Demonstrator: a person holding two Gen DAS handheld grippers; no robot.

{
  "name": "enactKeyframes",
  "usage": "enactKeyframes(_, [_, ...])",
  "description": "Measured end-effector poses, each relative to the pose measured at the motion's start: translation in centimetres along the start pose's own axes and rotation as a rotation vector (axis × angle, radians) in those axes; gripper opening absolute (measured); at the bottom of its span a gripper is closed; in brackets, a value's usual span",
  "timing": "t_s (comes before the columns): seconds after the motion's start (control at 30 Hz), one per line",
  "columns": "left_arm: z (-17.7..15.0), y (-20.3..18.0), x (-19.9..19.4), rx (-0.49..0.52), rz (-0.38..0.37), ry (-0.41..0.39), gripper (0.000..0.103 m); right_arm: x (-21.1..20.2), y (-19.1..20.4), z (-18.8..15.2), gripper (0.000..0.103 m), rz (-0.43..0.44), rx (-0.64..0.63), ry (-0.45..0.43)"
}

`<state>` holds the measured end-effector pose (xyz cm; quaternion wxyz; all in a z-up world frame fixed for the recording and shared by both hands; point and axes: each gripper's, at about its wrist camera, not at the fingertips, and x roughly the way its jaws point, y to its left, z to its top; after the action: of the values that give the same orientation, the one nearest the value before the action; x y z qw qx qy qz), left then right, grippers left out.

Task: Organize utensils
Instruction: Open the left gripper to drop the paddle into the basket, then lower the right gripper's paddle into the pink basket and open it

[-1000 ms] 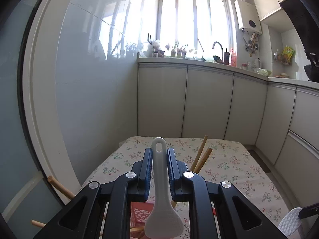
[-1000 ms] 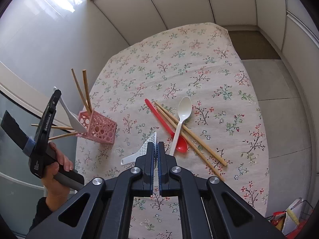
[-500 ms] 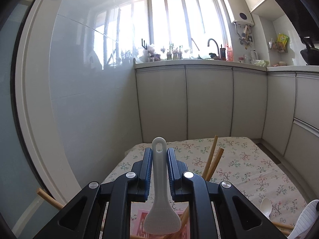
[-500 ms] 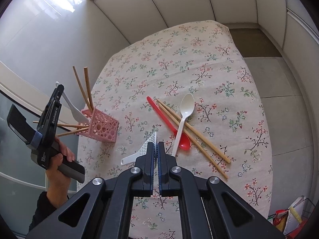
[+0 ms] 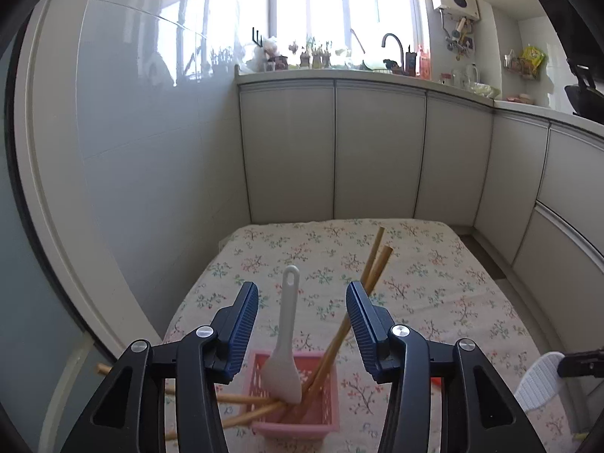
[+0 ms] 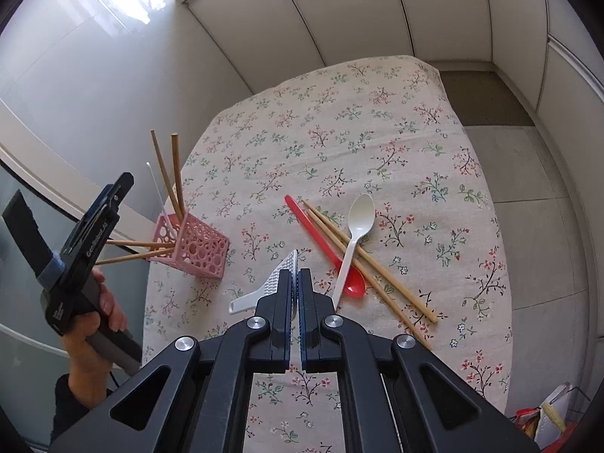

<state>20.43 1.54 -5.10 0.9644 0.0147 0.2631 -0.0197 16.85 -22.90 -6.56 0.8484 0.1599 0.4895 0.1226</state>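
Note:
My left gripper point(image 5: 302, 294) is open above the pink perforated holder point(image 5: 298, 404). A white rice paddle point(image 5: 285, 343) stands in the holder, blade down, free of the jaws, beside several wooden chopsticks point(image 5: 362, 287). In the right wrist view the holder point(image 6: 192, 247) stands at the table's left edge with the left gripper point(image 6: 88, 234) beside it. My right gripper point(image 6: 294, 279) is shut on a white textured paddle point(image 6: 264, 288), held above the cloth. A red spoon point(image 6: 324, 247), a white spoon point(image 6: 353, 238) and loose chopsticks point(image 6: 373, 268) lie crossed on the cloth.
The table has a floral cloth point(image 6: 339, 120). White cabinets point(image 5: 377, 151) and a wall surround it. Tiled floor point(image 6: 547, 204) lies to the right. A person's hand point(image 6: 94, 317) holds the left gripper. Bags point(image 6: 547, 419) sit at the lower right.
My left gripper has opened and let go of the white rice paddle, which now stands in the pink holder. My right gripper still holds the textured paddle.

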Motion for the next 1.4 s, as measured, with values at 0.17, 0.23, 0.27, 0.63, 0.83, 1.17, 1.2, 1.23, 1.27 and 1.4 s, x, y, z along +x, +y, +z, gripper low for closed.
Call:
enactKeyframes(0.17, [-0.1, 0.2, -4.2, 0.004, -0.031, 0.064, 0.059, -1.2, 2.1, 0.7, 0.003, -0.022, -0.046, -0.059])
enactKeyframes(0.23, [-0.8, 0.5, -5.9, 0.004, -0.049, 0.103, 0.062, -1.8, 3.3, 1.2, 0.003, -0.024, -0.065, -0.087])
enactKeyframes(0.27, [-1.3, 0.7, -6.6, 0.006, -0.056, 0.129, 0.064, -2.0, 3.9, 1.5, 0.003, -0.022, -0.075, -0.098])
enactKeyframes(0.63, [-8.8, 3.3, -4.6, -0.03, -0.026, 0.443, 0.067, 0.4, 15.3, 4.1, 0.003, -0.151, -0.335, -0.118])
enactKeyframes(0.83, [-9.6, 6.3, -3.3, -0.143, -0.034, 0.526, 0.067, 4.4, 20.1, 4.3, 0.003, -0.272, -0.48, -0.079])
enactKeyframes(1.17, [-9.6, 7.7, -2.7, -0.207, -0.062, 0.558, 0.067, 10.4, 23.3, 3.4, 0.003, -0.328, -0.591, 0.032])
enactKeyframes(1.2, [-9.7, 7.7, -2.7, -0.207, -0.063, 0.562, 0.067, 10.6, 23.3, 3.4, 0.003, -0.301, -0.577, 0.045])
enactKeyframes(1.23, [-9.6, 7.7, -2.6, -0.209, -0.063, 0.565, 0.067, 10.7, 23.1, 3.4, 0.004, -0.274, -0.559, 0.055])
enactKeyframes(1.27, [-9.7, 7.7, -2.6, -0.212, -0.064, 0.568, 0.068, 10.5, 22.8, 3.5, 0.005, -0.253, -0.541, 0.058])
enactKeyframes(1.4, [-9.7, 7.7, -2.5, -0.219, -0.067, 0.57, 0.069, 8.9, 22.0, 3.4, 0.022, -0.198, -0.485, 0.045])
